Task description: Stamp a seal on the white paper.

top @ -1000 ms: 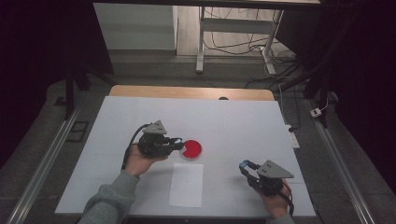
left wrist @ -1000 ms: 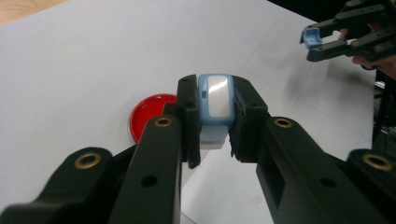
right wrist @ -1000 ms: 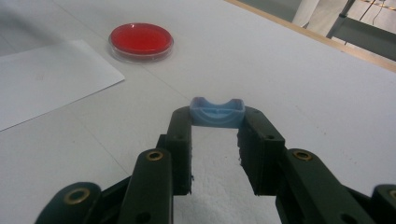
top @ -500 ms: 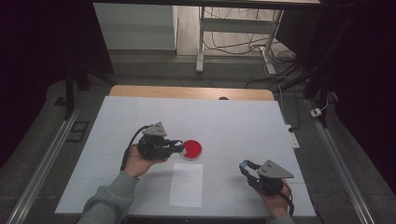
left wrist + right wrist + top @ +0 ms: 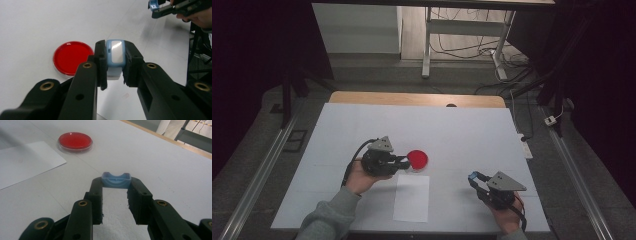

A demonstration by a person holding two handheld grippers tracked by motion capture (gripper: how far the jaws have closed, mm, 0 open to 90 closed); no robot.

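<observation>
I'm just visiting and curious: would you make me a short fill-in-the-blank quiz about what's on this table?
1. The round dish on the table is coloured ____.
2. The left gripper is shut on a small ____ and white block.
3. The right gripper grips a blue piece shaped like a shallow ____.
4. A white sheet of ____ lies in front of the dish.

Missing words: red; blue; cradle; paper

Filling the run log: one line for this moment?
left gripper: shut on blue-white piece | right gripper: shut on blue cap | red dish: on table
</observation>
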